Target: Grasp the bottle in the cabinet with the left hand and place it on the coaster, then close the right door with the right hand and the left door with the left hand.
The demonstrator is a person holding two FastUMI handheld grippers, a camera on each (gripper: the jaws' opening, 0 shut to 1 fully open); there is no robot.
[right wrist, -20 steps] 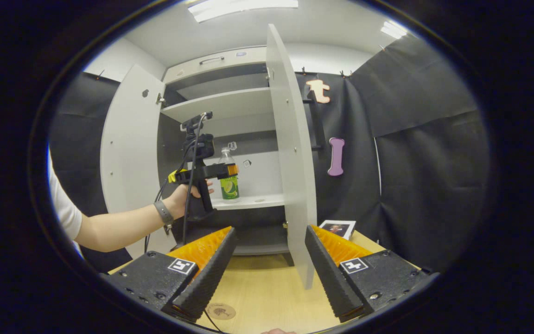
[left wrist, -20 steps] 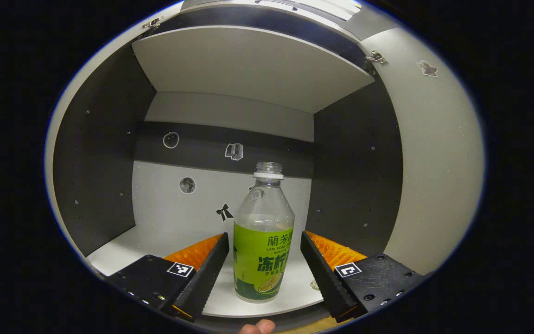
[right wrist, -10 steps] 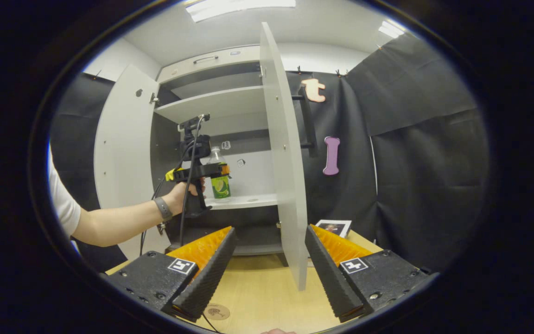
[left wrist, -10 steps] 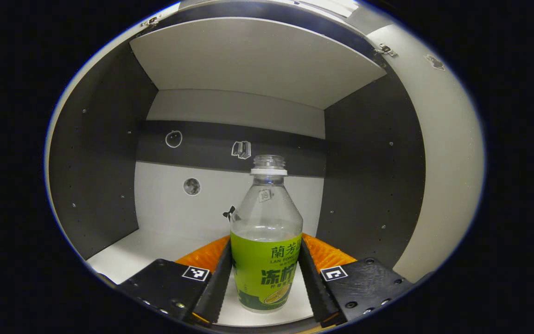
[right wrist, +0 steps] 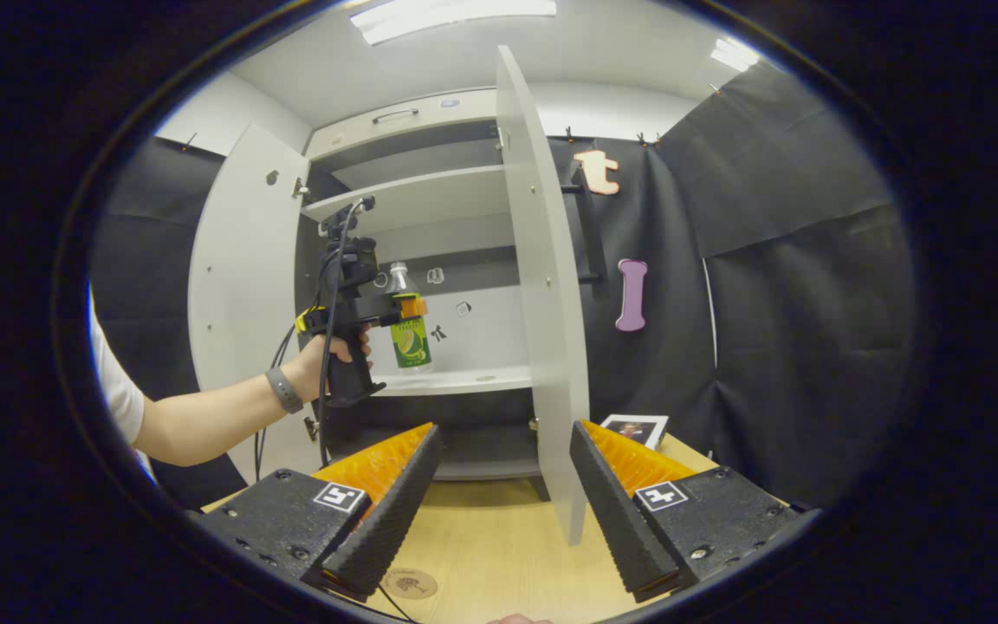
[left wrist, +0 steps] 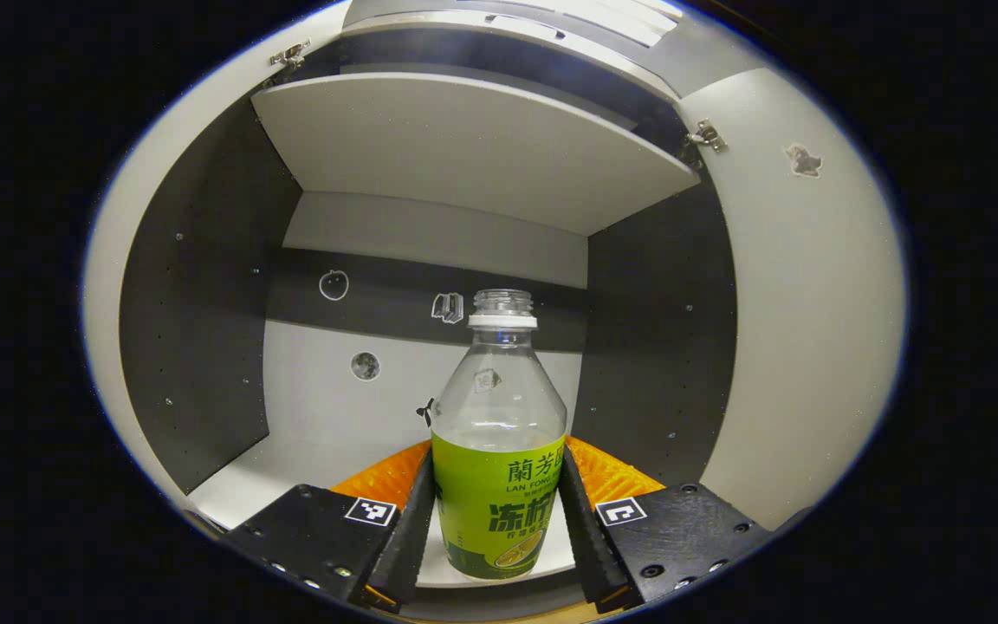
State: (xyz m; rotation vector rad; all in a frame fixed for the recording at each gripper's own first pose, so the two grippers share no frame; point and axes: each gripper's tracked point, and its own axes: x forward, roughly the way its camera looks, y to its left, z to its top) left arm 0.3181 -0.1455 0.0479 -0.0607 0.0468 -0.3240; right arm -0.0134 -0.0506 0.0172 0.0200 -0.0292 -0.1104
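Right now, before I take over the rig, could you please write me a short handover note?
Left gripper: shut on the bottle, which looks lifted just clear of the cabinet shelf.
Right gripper: open, holding nothing, above the table.
Coaster: on the table by the right gripper.
Right door and left door: both open.
Done: bottle grasped.
Left: set the bottle on the coaster, close the right door, then the left.

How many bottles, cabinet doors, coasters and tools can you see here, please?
Bottle: 1
Doors: 2, left and right, both open
Coaster: 1
Tools: 2, left shut on the bottle, right open
Total: 6
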